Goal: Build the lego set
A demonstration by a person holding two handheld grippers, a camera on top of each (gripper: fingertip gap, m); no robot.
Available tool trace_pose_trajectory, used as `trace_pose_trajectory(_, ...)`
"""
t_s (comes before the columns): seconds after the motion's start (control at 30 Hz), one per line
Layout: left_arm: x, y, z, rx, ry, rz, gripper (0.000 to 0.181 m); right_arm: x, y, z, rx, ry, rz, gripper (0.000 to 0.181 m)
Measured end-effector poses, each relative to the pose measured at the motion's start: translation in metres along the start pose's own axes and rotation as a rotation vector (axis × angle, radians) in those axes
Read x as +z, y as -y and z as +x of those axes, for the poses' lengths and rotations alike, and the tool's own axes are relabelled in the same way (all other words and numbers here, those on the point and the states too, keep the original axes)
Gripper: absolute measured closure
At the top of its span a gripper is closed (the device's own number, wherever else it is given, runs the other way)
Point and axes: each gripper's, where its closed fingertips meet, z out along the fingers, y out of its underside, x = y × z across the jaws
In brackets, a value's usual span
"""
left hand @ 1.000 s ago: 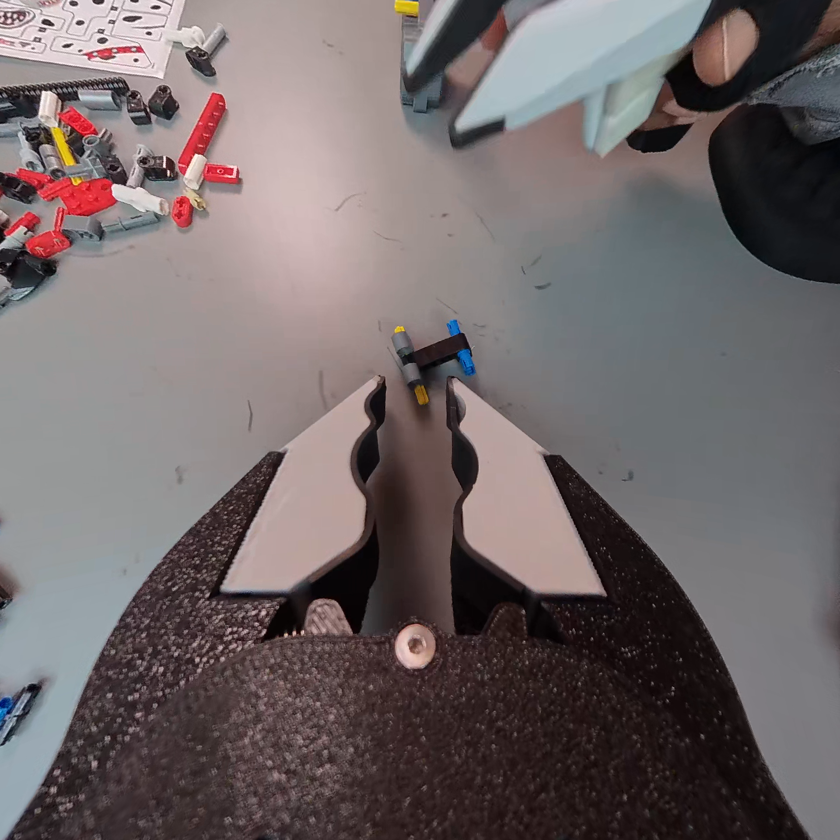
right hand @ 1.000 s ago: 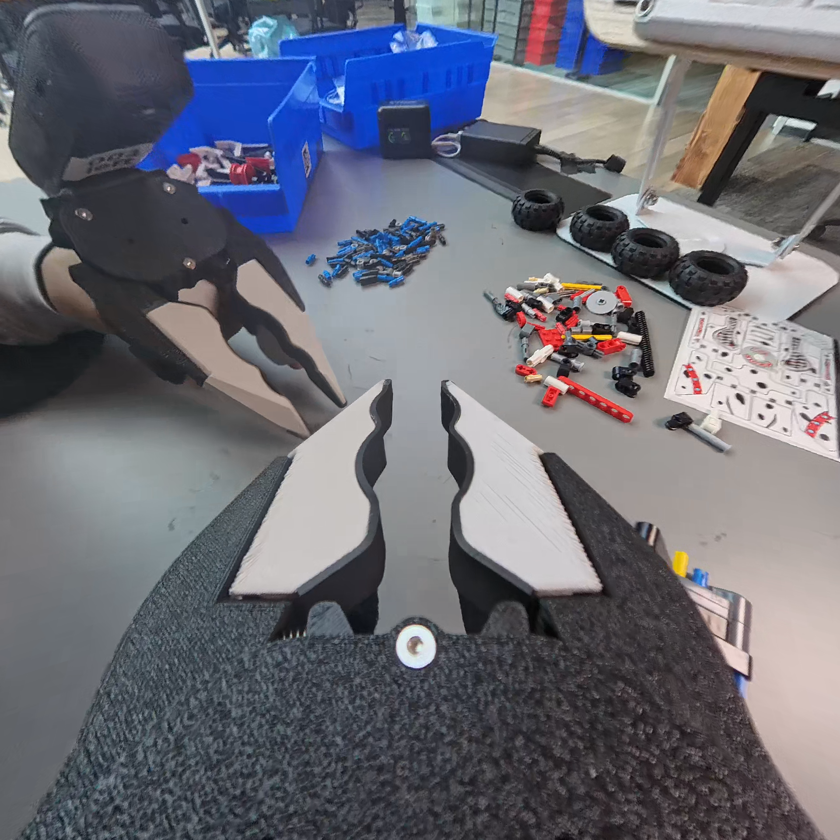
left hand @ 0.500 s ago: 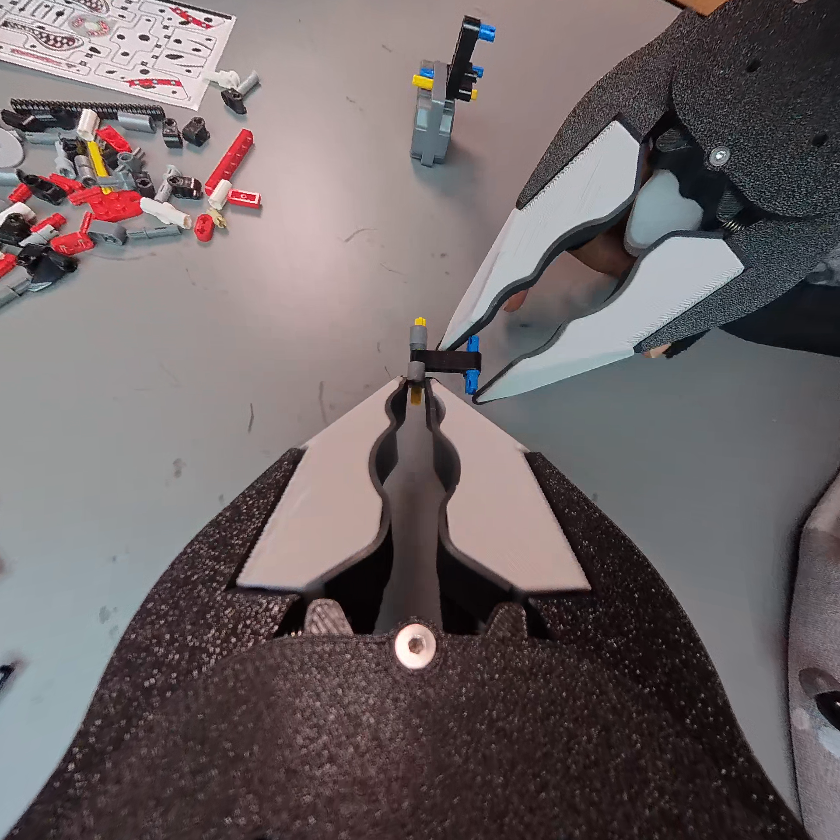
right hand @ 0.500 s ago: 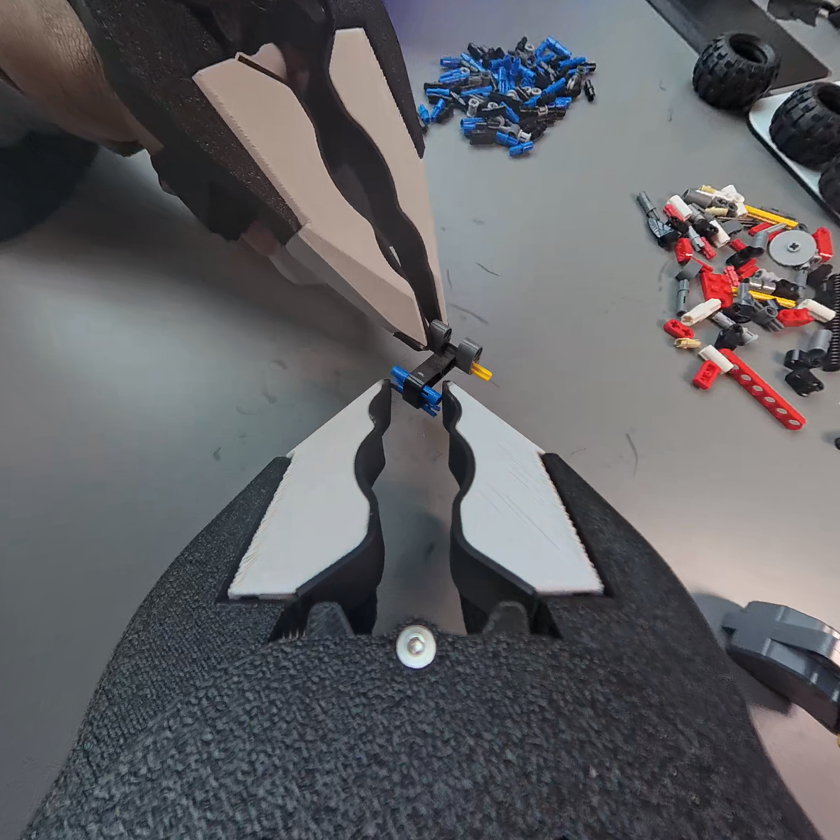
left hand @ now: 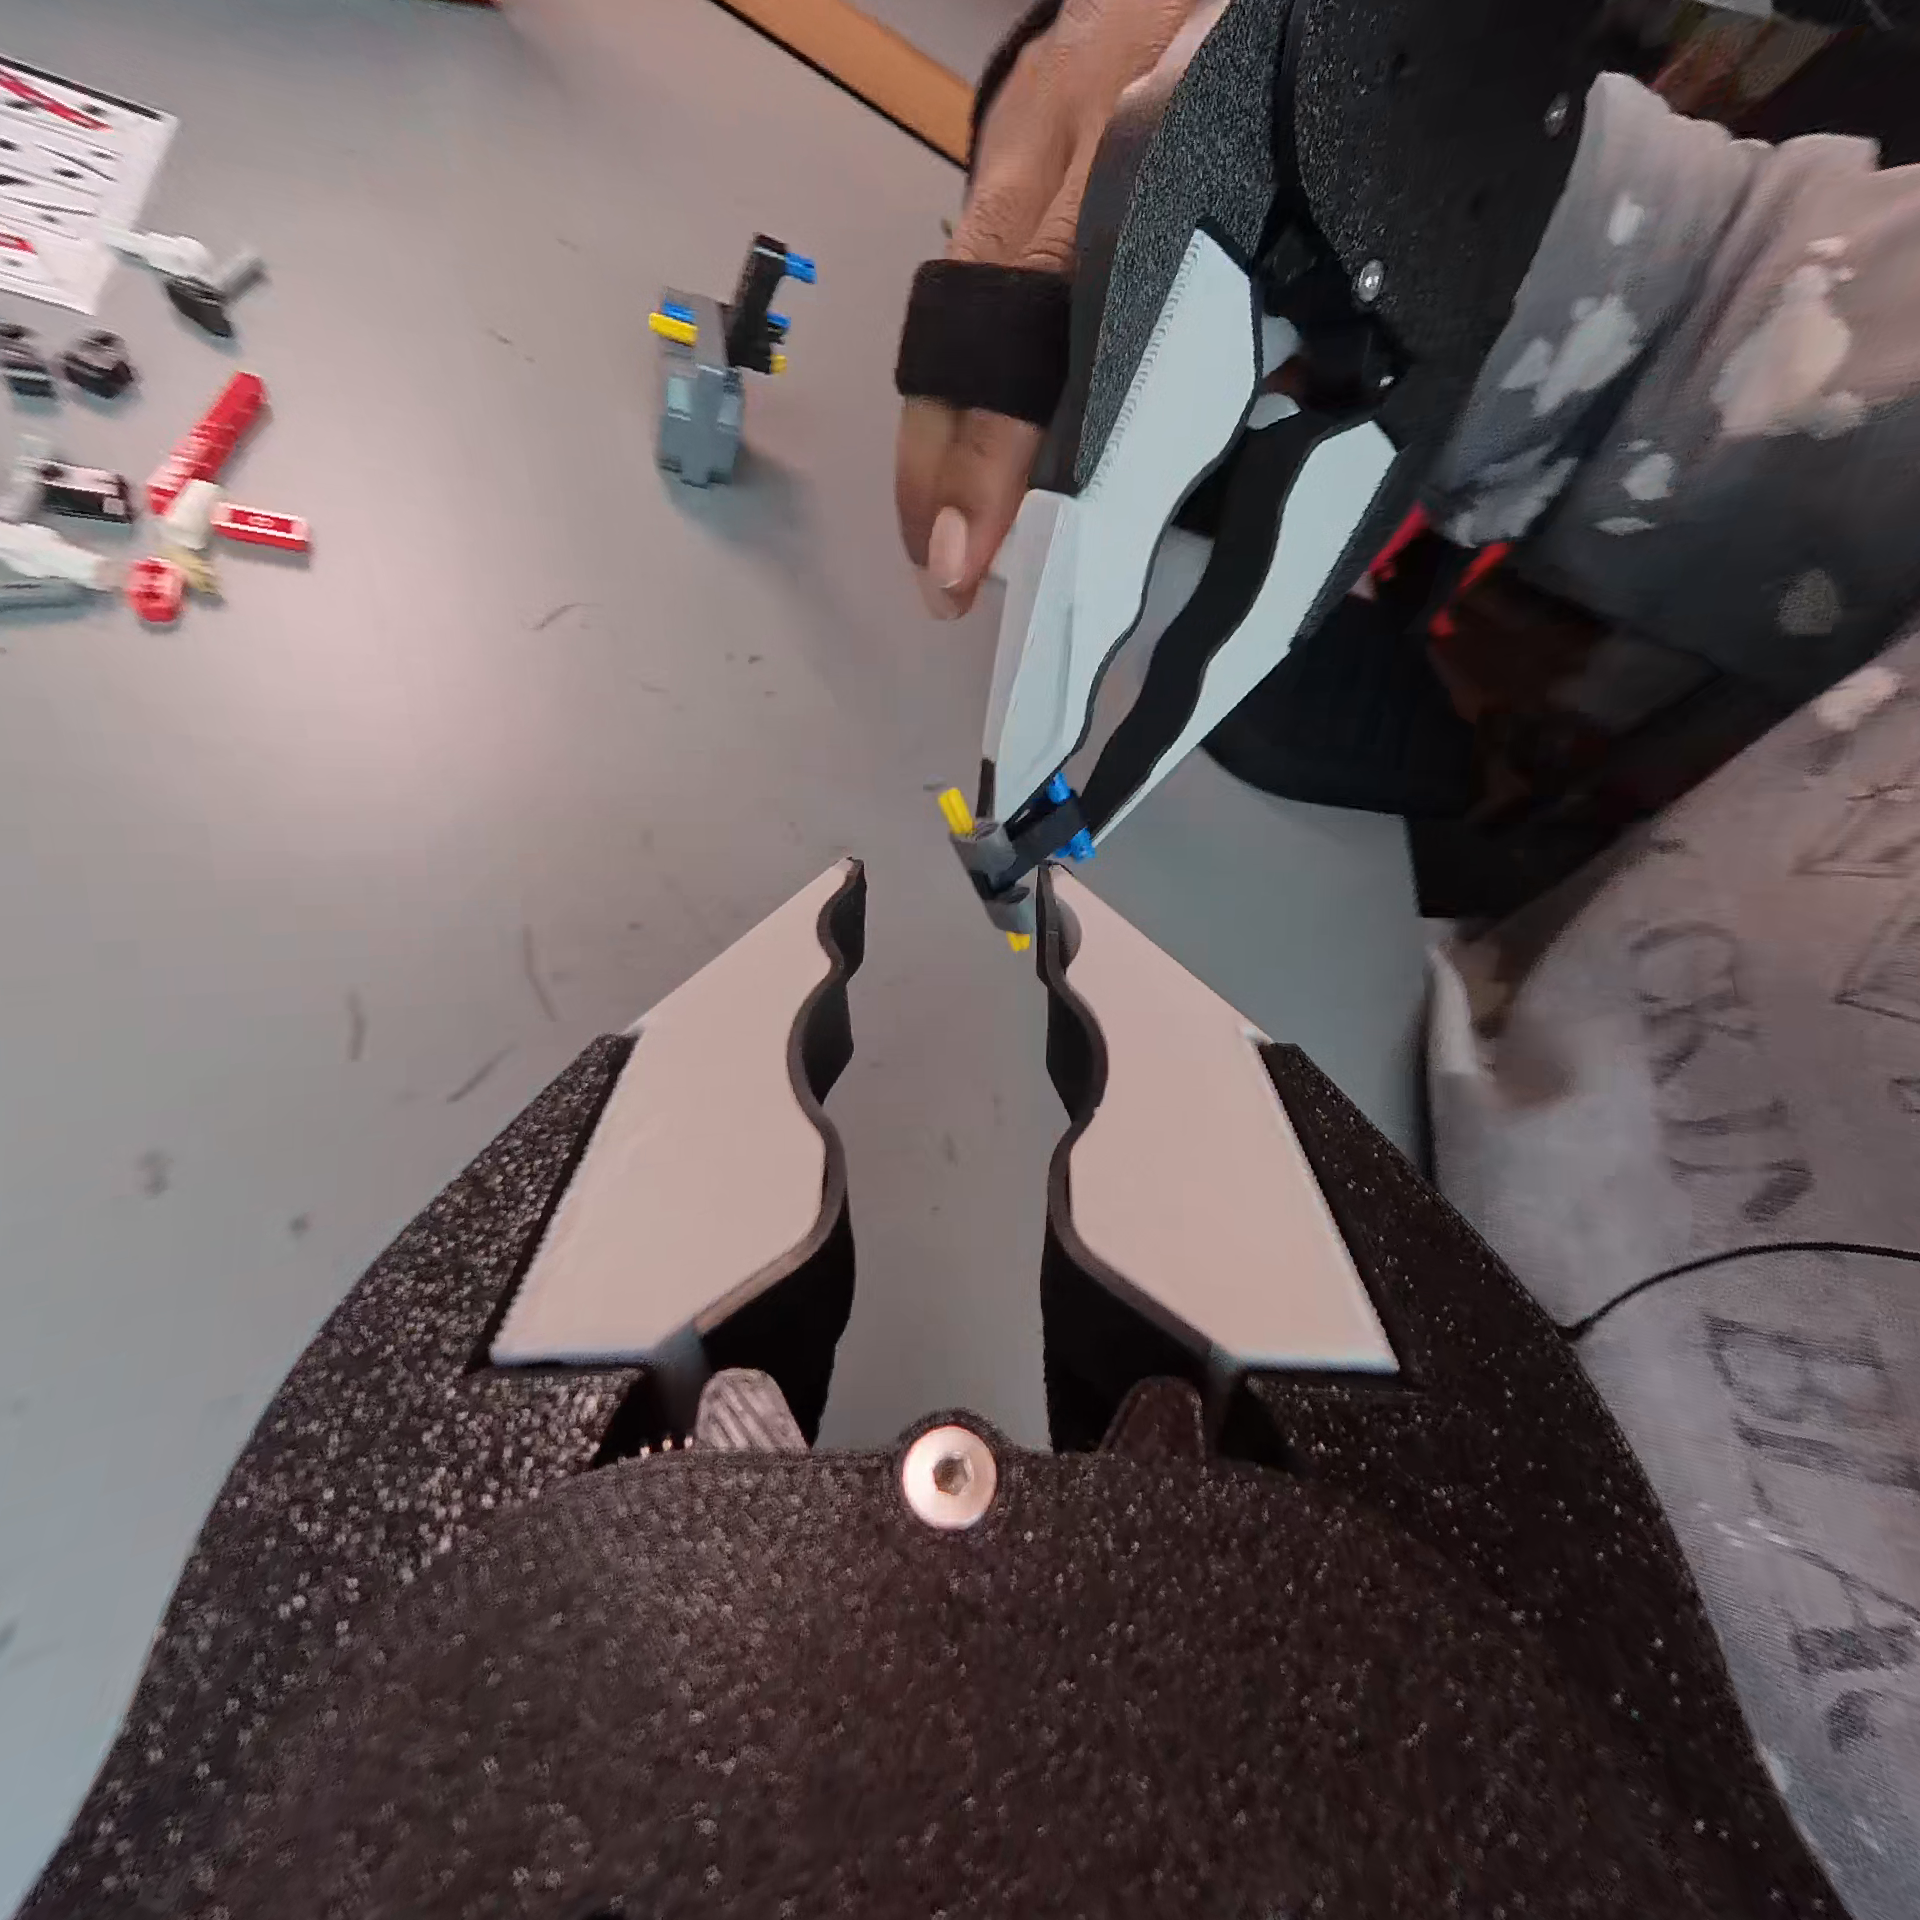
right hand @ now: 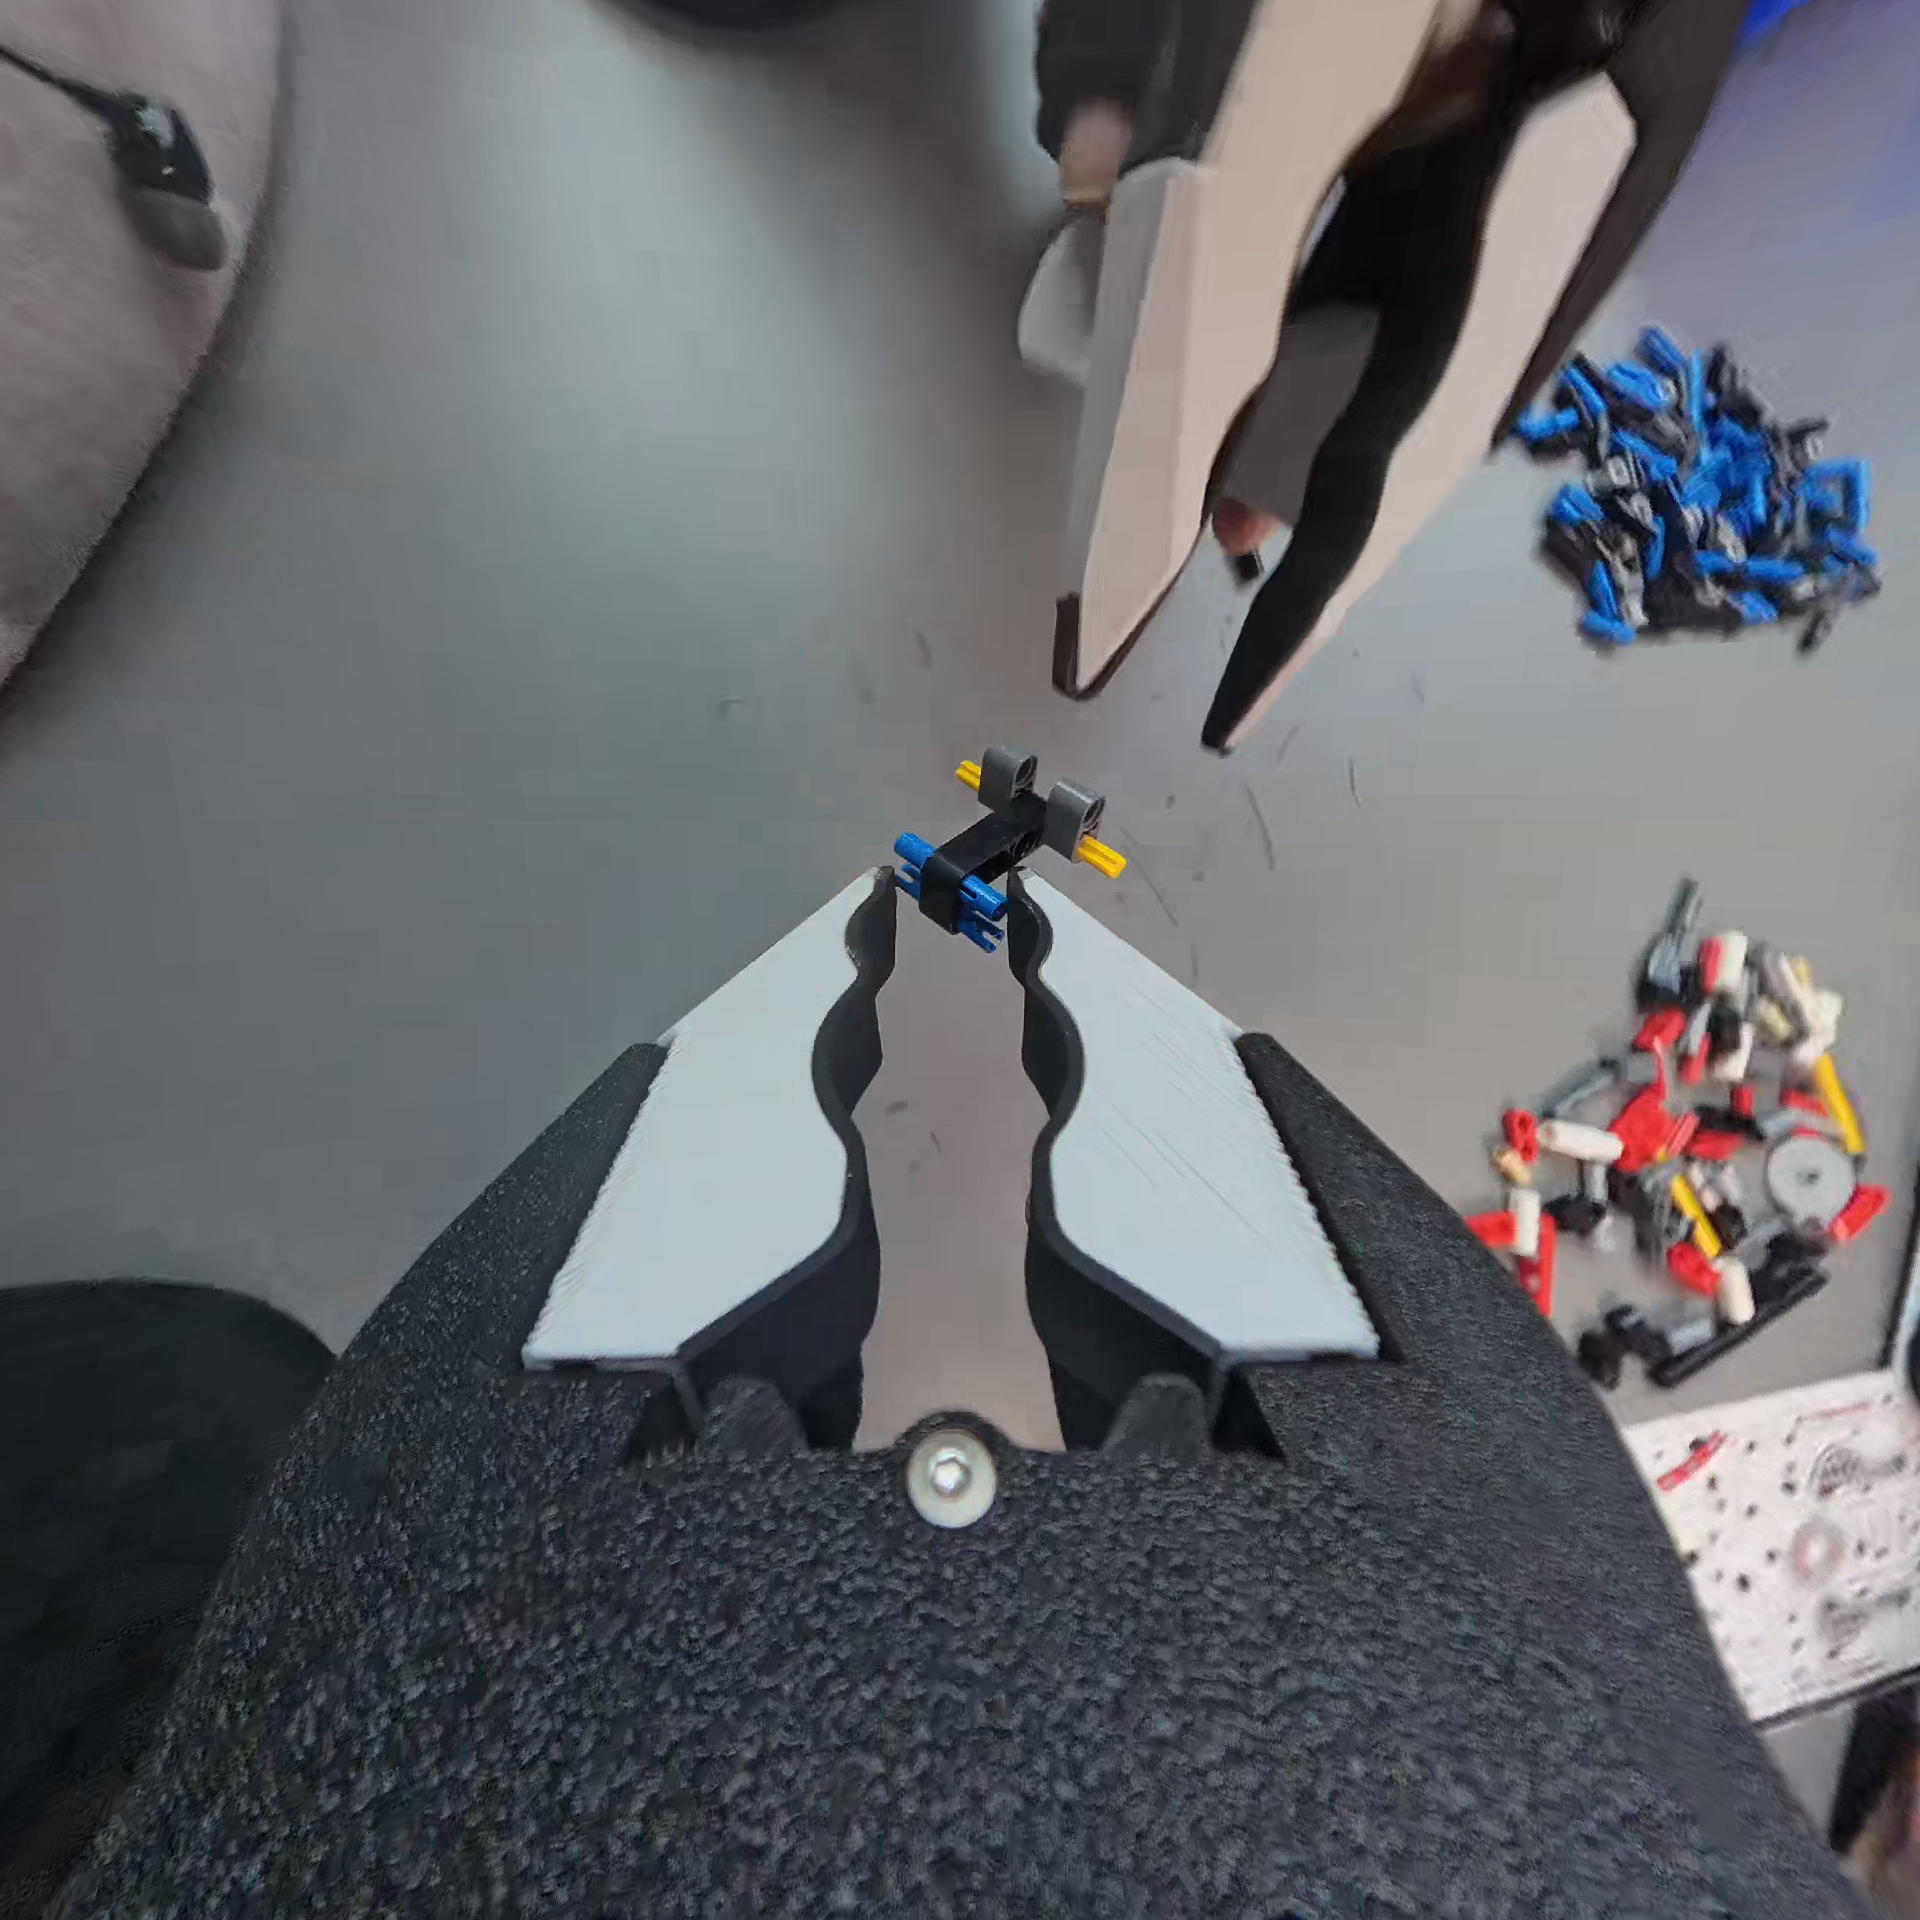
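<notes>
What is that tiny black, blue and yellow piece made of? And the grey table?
The tiny piece, pinched by the right gripper, looks like hard, smooth plastic: bright solid colours, crisp moulded edges. The table seems a matt grey laminate or painted board, scuffed with dark marks; I cannot tell exactly.

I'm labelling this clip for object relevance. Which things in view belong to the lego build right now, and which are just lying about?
In the job:
- small sub-assembly, pinched at its blue pin by the right gripper
- left gripper, open beside it
- grey block assembly

Lying about:
- mixed parts pile
- blue pin pile
- sticker sheet
</notes>
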Motion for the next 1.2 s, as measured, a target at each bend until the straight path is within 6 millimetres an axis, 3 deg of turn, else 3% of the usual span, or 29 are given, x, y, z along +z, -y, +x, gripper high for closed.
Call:
trace_pose_trajectory(0.03, 0.002, 0.001, 0.009, -0.044, -0.082, 0.009, 0.147, -0.001, 0.007, -0.002, -0.072, 0.042, -0.016, 0.16)
trace_pose_trajectory(0.1, 0.003, 0.004, 0.027, -0.145, -0.244, 0.017, 0.145, -0.001, 0.011, -0.003, -0.228, 0.1, -0.1, 0.16)
trace_pose_trajectory(0.2, 0.0, 0.002, 0.027, -0.196, -0.266, 0.019, 0.162, -0.004, 0.013, -0.005, -0.414, 0.14, -0.206, 0.16)
trace_pose_trajectory(0.3, -0.005, 0.006, 0.025, -0.177, -0.228, 0.051, 0.149, -0.013, 0.028, 0.0, -0.507, 0.078, -0.168, 0.16)
trace_pose_trajectory(0.5, -0.012, 0.022, 0.039, -0.068, -0.233, 0.129, 0.166, -0.023, 0.038, 0.012, -0.596, -0.159, -0.102, 0.161)
trace_pose_trajectory(0.6, -0.024, 0.042, 0.037, 0.042, -0.134, 0.25, 0.167, -0.037, 0.047, 0.028, -0.461, -0.326, 0.027, 0.159)
trace_pose_trajectory(0.77, -0.038, 0.061, 0.033, 0.236, 0.051, 0.391, 0.167, -0.065, 0.065, 0.043, 0.174, -0.398, 0.545, 0.134)
trace_pose_trajectory(0.83, -0.038, 0.065, 0.037, 0.279, 0.062, 0.427, 0.167, -0.064, 0.065, 0.046, 0.305, -0.423, 0.678, 0.137)
trace_pose_trajectory(1.0, -0.039, 0.068, 0.045, 0.279, 0.03, 0.479, 0.167, -0.069, 0.071, 0.043, 0.383, -0.4, 0.819, 0.165)
trace_pose_trajectory(1.1, -0.031, 0.063, 0.042, 0.255, 0.02, 0.441, 0.166, -0.076, 0.072, 0.043, 0.409, -0.332, 0.813, 0.165)
trace_pose_trajectory(1.2, -0.026, 0.056, 0.036, 0.198, 0.003, 0.398, 0.166, -0.07, 0.064, 0.043, 0.447, -0.257, 0.706, 0.166)
